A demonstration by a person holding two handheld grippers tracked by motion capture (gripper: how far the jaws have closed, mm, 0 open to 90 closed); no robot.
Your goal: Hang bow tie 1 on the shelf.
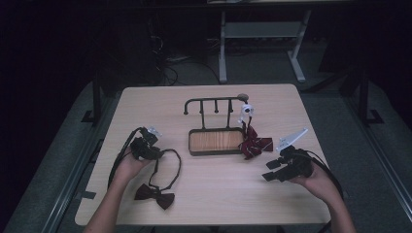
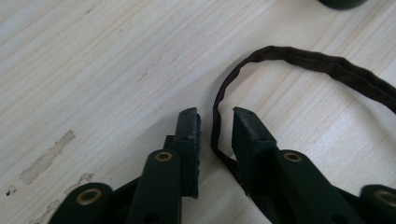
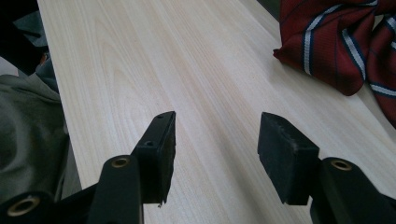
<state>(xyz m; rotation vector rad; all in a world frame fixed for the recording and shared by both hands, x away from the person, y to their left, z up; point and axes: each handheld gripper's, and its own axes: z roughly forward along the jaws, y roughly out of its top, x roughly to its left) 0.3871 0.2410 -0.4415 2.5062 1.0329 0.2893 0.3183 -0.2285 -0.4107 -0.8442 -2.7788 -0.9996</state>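
A dark maroon bow tie [image 1: 155,195] lies near the table's front left. Its thin strap [image 1: 171,165] loops up toward my left gripper [image 1: 156,153]. In the left gripper view the strap [image 2: 299,56] runs down between the jaws of my left gripper [image 2: 215,114]. The jaws stand a little apart around it and do not pinch it. A red striped bow tie [image 1: 255,144] rests against the right end of the black hook rack [image 1: 214,102]. My right gripper [image 1: 270,171] hovers open in front of it. Ahead of this gripper [image 3: 217,123], the striped tie [image 3: 336,42] lies at upper right.
The rack stands on a wooden tray base [image 1: 214,141] at the table's middle. A small white object [image 1: 246,112] sits at its right end. The person's grey clothing [image 3: 28,140] lies past the table's front edge. Bare tabletop stretches between the two grippers.
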